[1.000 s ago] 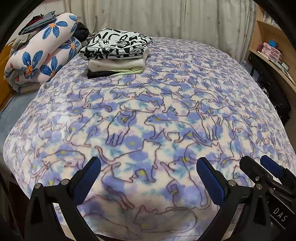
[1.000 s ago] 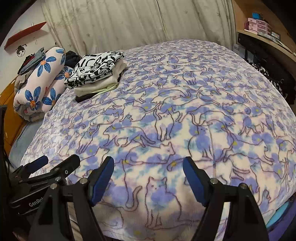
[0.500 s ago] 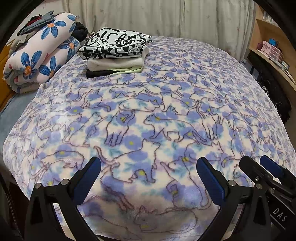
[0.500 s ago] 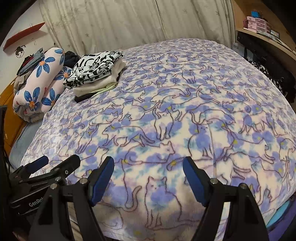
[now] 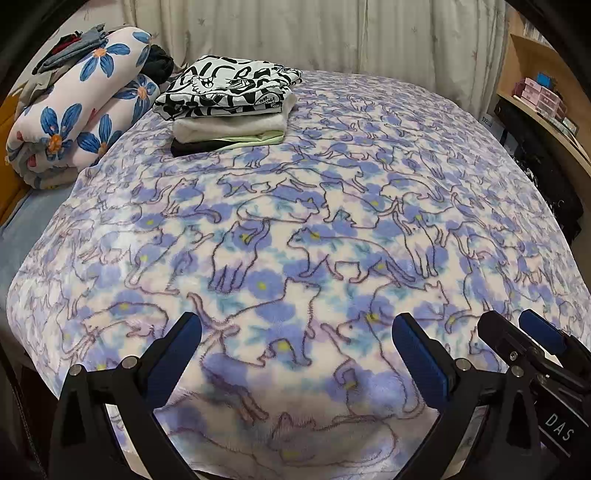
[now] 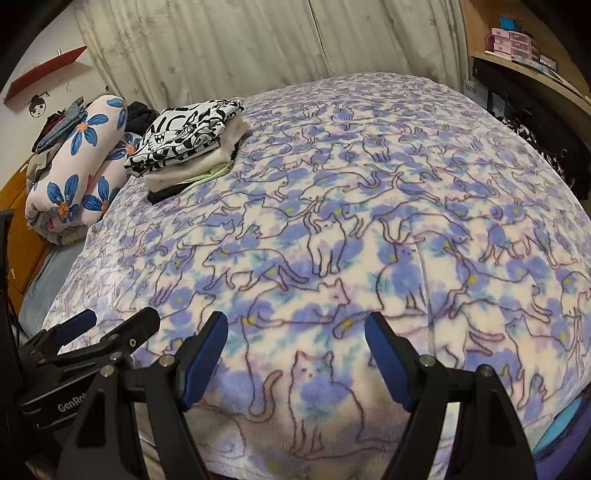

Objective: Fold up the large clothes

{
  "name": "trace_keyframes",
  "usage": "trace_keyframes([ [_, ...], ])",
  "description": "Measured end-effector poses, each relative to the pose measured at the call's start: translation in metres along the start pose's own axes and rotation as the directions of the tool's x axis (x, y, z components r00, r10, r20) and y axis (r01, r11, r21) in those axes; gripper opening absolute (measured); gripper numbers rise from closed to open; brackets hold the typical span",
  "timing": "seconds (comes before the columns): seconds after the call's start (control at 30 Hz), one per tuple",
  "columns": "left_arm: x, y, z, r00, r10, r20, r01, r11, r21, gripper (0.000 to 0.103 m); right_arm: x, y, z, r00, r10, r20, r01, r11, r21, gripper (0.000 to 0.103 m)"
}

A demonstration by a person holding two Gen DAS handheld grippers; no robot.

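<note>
Both hand-held grippers hang over the near edge of the bed, side by side. Left hand-held gripper (image 5: 296,328): jaws wide apart, nothing between the blue pads, only the cat-print blanket (image 5: 332,229) below. Right hand-held gripper (image 6: 296,328): same, jaws spread, empty.

Stack of folded clothes (image 5: 229,107) sits at the far-left corner of the blanket, well apart from both grippers (black-and-white graphic piece on top, cream, pale green and dark layers under it). In the right view the stack (image 6: 188,147) lies up and to the left of the jaws.

Floral rolled quilt (image 5: 77,107) just beside the stack, left. Curtain (image 5: 314,33) behind the bed. Shelf (image 6: 532,70) with pink boxes at right.
</note>
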State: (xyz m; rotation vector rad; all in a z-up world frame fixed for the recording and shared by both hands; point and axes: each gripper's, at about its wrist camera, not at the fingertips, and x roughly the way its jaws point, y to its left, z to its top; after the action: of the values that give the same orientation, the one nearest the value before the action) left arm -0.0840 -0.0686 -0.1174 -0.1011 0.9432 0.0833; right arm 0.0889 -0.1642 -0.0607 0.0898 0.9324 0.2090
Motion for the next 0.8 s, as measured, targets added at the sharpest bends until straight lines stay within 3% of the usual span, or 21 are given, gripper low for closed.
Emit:
trace_keyframes([
  [0.8,0.0073,0.0009,0.0004,1.0,-0.002,-0.01,0.002,1.0,0.018,0.102,0.0012,-0.0015,0.0008,1.0,0.003,-0.003,-0.003,1.0,0.0,0.077],
])
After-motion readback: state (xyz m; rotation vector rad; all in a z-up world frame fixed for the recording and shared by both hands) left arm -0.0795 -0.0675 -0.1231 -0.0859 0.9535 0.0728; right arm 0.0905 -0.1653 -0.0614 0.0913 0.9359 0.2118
